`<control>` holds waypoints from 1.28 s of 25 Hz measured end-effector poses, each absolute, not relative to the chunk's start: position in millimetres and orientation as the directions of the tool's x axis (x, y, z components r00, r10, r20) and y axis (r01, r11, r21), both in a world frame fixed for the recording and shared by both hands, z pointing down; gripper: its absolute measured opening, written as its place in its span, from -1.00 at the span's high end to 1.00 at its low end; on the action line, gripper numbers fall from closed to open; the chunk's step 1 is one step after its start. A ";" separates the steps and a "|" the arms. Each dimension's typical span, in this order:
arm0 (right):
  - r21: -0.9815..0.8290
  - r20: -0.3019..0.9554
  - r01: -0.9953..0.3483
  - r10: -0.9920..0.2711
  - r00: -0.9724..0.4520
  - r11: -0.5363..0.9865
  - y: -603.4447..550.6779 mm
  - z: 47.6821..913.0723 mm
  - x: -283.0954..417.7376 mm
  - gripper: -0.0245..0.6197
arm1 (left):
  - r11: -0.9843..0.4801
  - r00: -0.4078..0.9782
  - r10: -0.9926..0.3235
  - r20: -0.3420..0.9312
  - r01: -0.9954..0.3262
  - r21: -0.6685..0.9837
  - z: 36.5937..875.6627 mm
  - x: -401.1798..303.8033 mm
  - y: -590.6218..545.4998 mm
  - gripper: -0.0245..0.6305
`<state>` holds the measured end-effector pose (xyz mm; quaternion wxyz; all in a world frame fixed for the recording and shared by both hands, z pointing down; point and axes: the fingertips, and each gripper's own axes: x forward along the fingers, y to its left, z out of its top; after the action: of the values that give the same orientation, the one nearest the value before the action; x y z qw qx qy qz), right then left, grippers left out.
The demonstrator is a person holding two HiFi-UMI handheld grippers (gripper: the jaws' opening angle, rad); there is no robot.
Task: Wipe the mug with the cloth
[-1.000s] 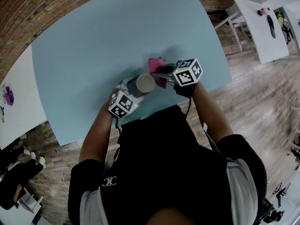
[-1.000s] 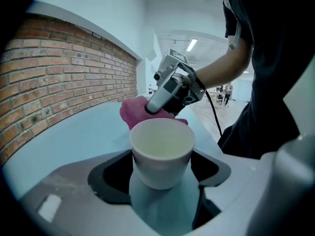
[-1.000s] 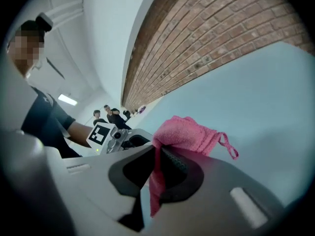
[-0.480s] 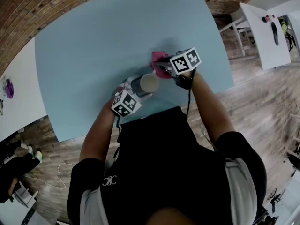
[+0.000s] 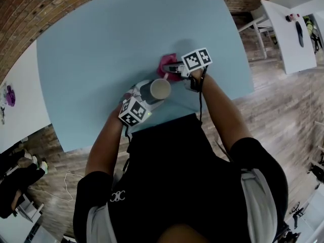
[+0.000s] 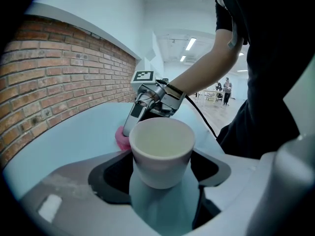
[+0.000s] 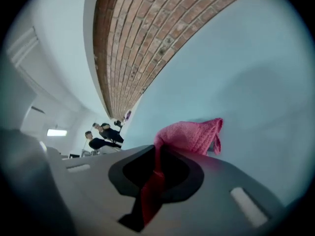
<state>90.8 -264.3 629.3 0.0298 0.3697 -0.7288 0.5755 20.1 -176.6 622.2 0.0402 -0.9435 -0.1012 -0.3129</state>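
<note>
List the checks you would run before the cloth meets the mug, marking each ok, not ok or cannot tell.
1. Mug gripped by left hand-held gripper: ok.
2. Cloth clamped in right hand-held gripper: ok.
3. Mug mouth up and empty: ok.
4. Cloth touching mug: not ok; it sits beyond the mug.
5. Mug lifted off the table: cannot tell.
</note>
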 end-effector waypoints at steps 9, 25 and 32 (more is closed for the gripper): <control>-0.518 0.662 -0.659 -0.233 -0.712 0.545 -261.5 593.8 56.9 0.80 | -0.974 0.773 0.156 0.615 0.222 -0.033 623.4 20.1 -174.4 -0.26; -0.803 0.418 -0.576 -0.542 -0.729 0.156 -247.4 616.2 90.9 0.80 | -0.987 0.788 0.121 0.603 0.158 -0.007 623.0 15.3 -182.4 -0.26; -0.848 0.354 -0.521 -0.624 -0.697 0.100 -218.7 617.7 83.6 0.80 | -0.992 0.790 0.105 0.605 0.129 0.003 623.5 13.9 -184.5 -0.26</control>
<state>83.6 -218.7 617.7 -0.0470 0.3865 -0.7402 0.5482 13.9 -184.5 623.5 0.0191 -0.9457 -0.0620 -0.3184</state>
